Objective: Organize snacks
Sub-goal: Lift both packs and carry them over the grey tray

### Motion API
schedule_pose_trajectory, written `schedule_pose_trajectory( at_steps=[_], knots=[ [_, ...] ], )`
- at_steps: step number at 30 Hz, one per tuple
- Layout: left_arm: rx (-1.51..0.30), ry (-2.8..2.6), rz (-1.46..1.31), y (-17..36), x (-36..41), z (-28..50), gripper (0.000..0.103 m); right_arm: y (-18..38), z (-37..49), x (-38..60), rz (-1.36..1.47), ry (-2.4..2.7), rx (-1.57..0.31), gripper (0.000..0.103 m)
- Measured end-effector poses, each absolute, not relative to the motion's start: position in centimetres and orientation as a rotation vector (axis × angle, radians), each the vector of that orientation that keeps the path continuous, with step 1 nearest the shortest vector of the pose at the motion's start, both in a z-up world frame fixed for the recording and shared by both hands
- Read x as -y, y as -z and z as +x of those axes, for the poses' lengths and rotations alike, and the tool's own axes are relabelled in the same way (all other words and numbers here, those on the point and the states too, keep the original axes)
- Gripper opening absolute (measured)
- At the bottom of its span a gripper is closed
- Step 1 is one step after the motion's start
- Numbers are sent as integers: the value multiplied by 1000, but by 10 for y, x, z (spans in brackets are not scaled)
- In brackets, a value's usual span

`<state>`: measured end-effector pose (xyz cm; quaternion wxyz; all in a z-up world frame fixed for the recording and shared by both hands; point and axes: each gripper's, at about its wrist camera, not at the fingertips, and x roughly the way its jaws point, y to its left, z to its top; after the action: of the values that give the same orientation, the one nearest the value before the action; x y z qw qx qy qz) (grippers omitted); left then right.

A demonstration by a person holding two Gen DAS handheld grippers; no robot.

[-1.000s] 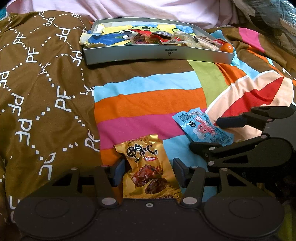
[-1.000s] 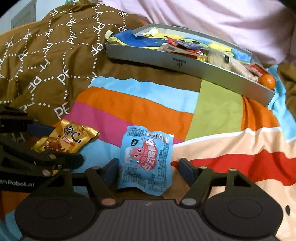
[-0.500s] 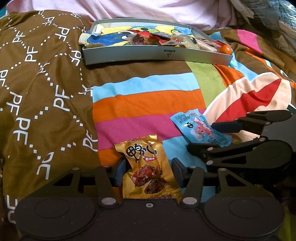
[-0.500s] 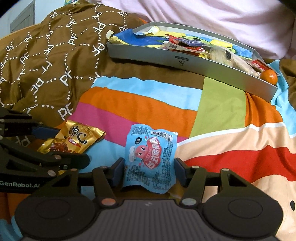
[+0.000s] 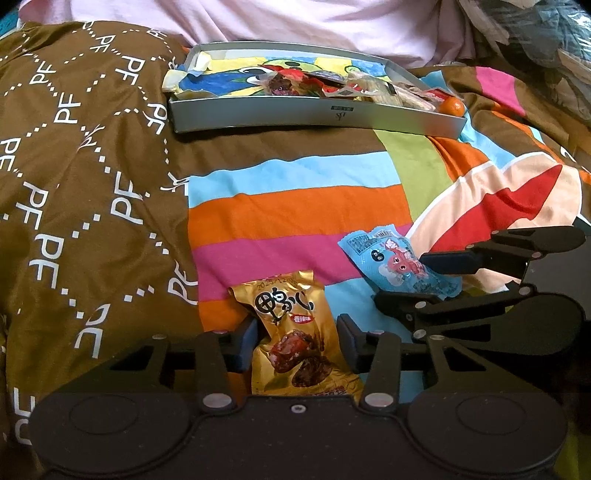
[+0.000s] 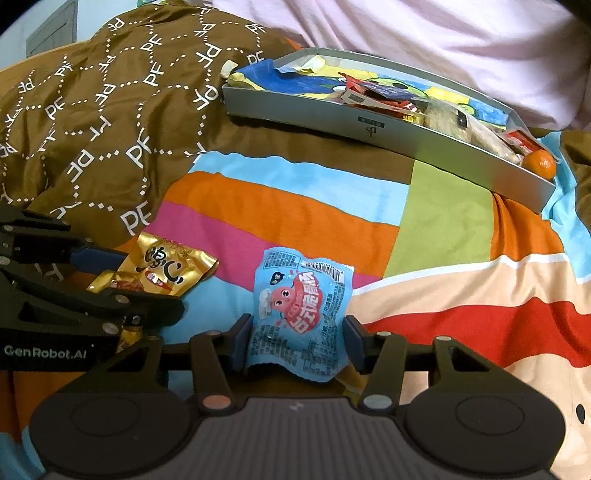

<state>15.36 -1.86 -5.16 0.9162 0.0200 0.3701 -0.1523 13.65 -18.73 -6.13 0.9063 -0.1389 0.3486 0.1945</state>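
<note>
A gold snack packet (image 5: 295,339) sits between the fingers of my left gripper (image 5: 297,341), which is shut on its sides; it also shows in the right wrist view (image 6: 166,269). A blue snack packet (image 6: 301,314) with a red cartoon is held between the fingers of my right gripper (image 6: 299,341), which is shut on it; it also shows in the left wrist view (image 5: 397,264). Both packets are low over the striped bedcover (image 5: 295,206). A grey tray (image 5: 314,114) with several snacks and a small orange (image 5: 452,107) lies farther back; it also shows in the right wrist view (image 6: 369,125).
A brown quilt (image 5: 74,166) with white letters covers the left side. A pink cloth (image 5: 295,22) lies behind the tray. Crumpled bedding (image 5: 535,44) lies at the far right. My two grippers are close side by side.
Both grippers have narrowed onto their packets, and the blue packet has buckled and lifted a little. The tray looks slightly nearer in the right wrist view.
</note>
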Motion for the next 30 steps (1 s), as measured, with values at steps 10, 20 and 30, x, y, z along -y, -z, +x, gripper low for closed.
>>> schedule_pose_trajectory(
  at_steps=[10, 20, 30],
  knots=[
    [-749, 301, 36, 51, 18, 153, 45, 64, 116, 164, -527, -379, -595, 57],
    [-703, 265, 59, 48, 19, 149, 45, 65, 111, 160, -603, -363, -540, 57],
    [-640, 242, 13, 42, 15, 147, 45, 65, 104, 155, -690, -341, -451, 58]
  ],
)
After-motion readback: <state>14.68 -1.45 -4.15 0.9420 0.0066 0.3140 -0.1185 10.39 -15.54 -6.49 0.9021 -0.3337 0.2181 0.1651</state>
